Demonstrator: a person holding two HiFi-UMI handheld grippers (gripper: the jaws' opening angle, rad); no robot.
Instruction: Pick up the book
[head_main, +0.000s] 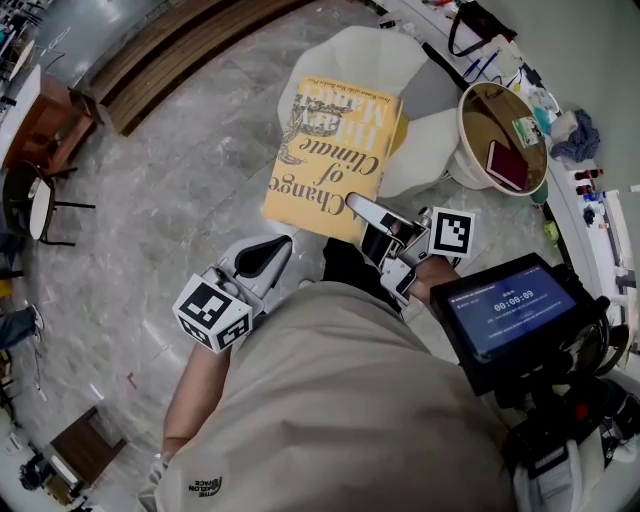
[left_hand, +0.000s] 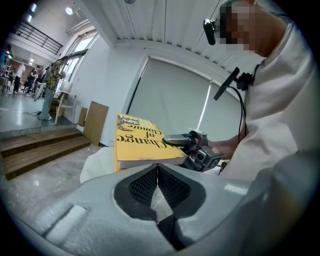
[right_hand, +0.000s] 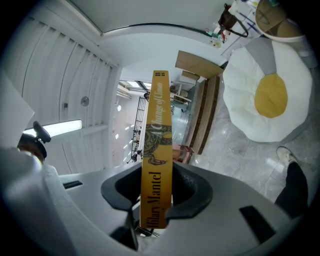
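A yellow book (head_main: 335, 150) hangs in the air above the floor, cover up, with my right gripper (head_main: 364, 213) shut on its near edge. In the right gripper view the book's yellow spine (right_hand: 156, 150) stands upright between the two jaws, which press on it from both sides. My left gripper (head_main: 262, 258) is lower left of the book and apart from it. Its pads (left_hand: 170, 185) meet with nothing between them. From the left gripper view the book (left_hand: 140, 142) lies flat ahead, with the right gripper (left_hand: 192, 146) holding its right end.
A white fried-egg-shaped cushion (head_main: 372, 52) lies on the marble floor under the book. A round wooden tray table (head_main: 478, 110) with a dark red book stands right of it. Wooden steps (head_main: 180, 55) run at the top left. A screen device (head_main: 515, 310) sits at my right.
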